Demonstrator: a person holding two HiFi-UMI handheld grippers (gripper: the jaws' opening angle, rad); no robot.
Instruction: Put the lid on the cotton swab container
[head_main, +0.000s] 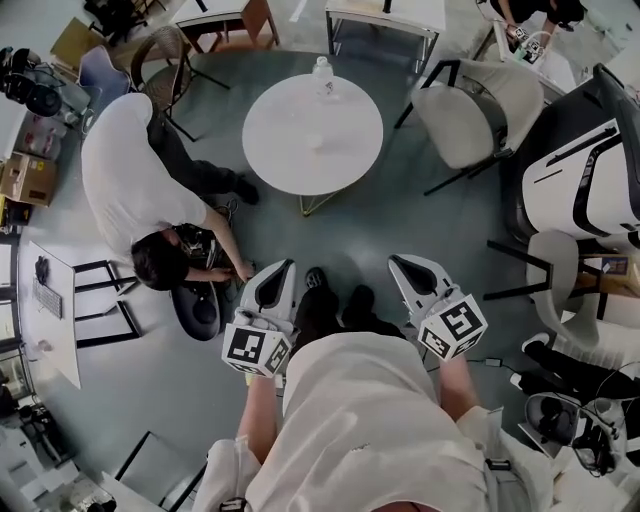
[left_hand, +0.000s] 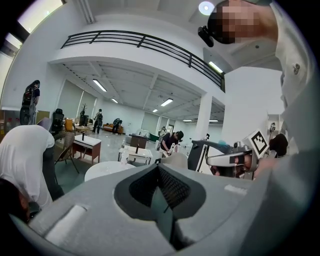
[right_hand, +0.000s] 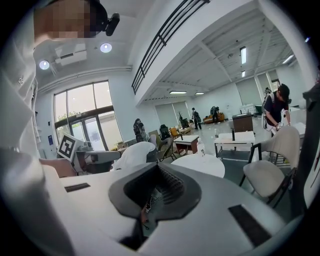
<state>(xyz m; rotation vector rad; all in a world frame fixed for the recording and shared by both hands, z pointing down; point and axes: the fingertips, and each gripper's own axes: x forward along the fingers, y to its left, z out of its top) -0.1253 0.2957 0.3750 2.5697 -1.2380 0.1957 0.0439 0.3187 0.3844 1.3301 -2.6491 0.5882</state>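
A round white table (head_main: 280, 130) stands a few steps ahead on the grey floor. A clear container (head_main: 322, 75) sits at its far edge, and a small pale round thing (head_main: 314, 142), perhaps the lid, lies near its middle. Both grippers are held close to the body, far short of the table. My left gripper (head_main: 284, 267) is shut with nothing in it, and so is my right gripper (head_main: 398, 262). The left gripper view shows the closed jaws (left_hand: 162, 200) with the table (left_hand: 107, 170) beyond. The right gripper view shows its closed jaws (right_hand: 150, 200), the table (right_hand: 205, 164) and the container (right_hand: 201, 148).
A person in a white shirt (head_main: 125, 180) crouches at the left over gear on the floor. A beige chair (head_main: 470, 110) stands right of the table, and a white machine (head_main: 580, 180) lies further right. A wicker chair (head_main: 165, 60) stands at the back left.
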